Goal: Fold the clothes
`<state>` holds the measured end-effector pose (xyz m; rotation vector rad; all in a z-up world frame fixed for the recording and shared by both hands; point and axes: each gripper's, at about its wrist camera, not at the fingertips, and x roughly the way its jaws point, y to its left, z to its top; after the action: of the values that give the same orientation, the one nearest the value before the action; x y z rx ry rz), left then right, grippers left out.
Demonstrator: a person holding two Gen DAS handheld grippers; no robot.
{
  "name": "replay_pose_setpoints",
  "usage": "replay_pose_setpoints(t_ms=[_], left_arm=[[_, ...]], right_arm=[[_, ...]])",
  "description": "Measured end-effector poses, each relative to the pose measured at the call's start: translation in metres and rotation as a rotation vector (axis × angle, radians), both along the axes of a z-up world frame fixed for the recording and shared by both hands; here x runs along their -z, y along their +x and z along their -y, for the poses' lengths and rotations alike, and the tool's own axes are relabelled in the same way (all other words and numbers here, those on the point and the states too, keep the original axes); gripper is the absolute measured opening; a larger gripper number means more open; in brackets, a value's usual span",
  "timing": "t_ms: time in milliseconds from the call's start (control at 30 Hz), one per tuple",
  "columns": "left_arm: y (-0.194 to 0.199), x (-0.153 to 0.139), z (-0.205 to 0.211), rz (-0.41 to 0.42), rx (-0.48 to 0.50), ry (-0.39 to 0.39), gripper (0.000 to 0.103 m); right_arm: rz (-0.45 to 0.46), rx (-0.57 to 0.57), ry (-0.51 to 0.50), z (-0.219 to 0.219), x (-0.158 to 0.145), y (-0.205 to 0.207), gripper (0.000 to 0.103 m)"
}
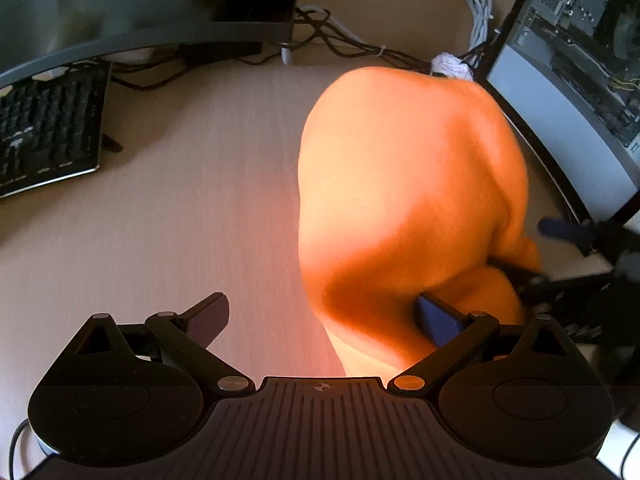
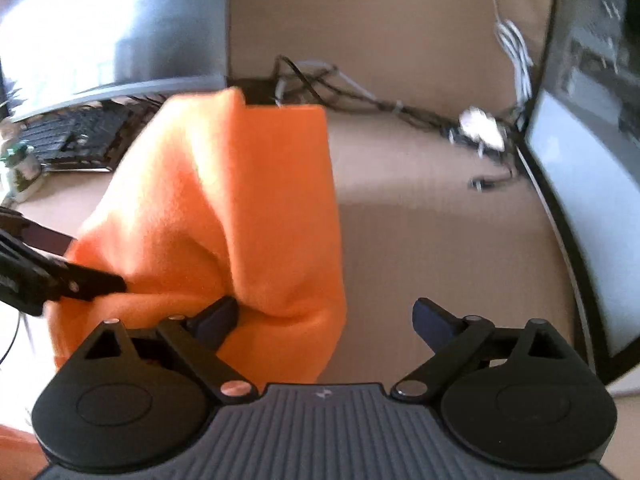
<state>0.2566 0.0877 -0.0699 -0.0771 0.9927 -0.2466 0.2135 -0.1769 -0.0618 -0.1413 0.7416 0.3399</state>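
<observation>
— Left claw point(image 1: 324, 316)?
— Spread wide, pinching nothing. Right-hand finger point(image 1: 438, 318) pressed into the orange cloth point(image 1: 408, 184), left-hand finger bare over the desk point(image 1: 180, 184)

— And the right claw point(image 2: 326, 320)?
— Spread wide too. Left-hand finger point(image 2: 218, 318) tucked into a fold of the cloth, the other finger clear over bare wood. No pinch on either side, only propping

— Where exactly, the cloth?
— Humped up over the desk between the two claws: centre-right of the left wrist frame, left of centre in the right wrist frame. Half folded or merely bunched: cannot tell

— Handling?
— Probably soft, fleecy, light and limp; no stiffness, so likely to sag and slip off a single finger. Nothing fragile. Best taken at an edge or corner, through few layers, with a full pinch

— Further out?
— Keyboard point(image 1: 48, 128) at upper left, monitor point(image 1: 140, 0) above it, cables point(image 1: 340, 40) along the top, computer case point(image 1: 580, 60) at upper right
</observation>
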Motion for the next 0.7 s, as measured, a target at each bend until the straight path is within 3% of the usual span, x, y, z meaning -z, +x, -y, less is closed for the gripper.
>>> replay_pose_setpoints(t_ms=[133,233,367,467,533,700], left_arm=[[-0.006,0.000,-0.010,0.000,-0.037,0.005,0.102],[-0.010,0.001,-0.015,0.002,-0.055,0.011,0.102],[-0.014,0.000,-0.017,0.011,-0.074,0.023,0.102],[-0.017,-0.001,-0.018,0.019,-0.088,0.037,0.102],[-0.018,-0.001,-0.021,0.021,-0.099,0.043,0.102],[-0.018,0.000,-0.024,0.013,-0.113,0.045,0.102]], right_arm=[[0.107,-0.036,0.121,0.001,-0.044,0.002,0.096],[0.166,-0.047,0.156,-0.012,-0.064,0.016,0.097],[0.178,-0.051,0.070,-0.041,-0.054,0.049,0.097],[0.093,-0.050,-0.047,-0.066,-0.016,0.074,0.097],[0.054,-0.029,-0.040,-0.069,0.000,0.082,0.100],[0.012,-0.024,0.079,-0.051,-0.010,0.078,0.100]])
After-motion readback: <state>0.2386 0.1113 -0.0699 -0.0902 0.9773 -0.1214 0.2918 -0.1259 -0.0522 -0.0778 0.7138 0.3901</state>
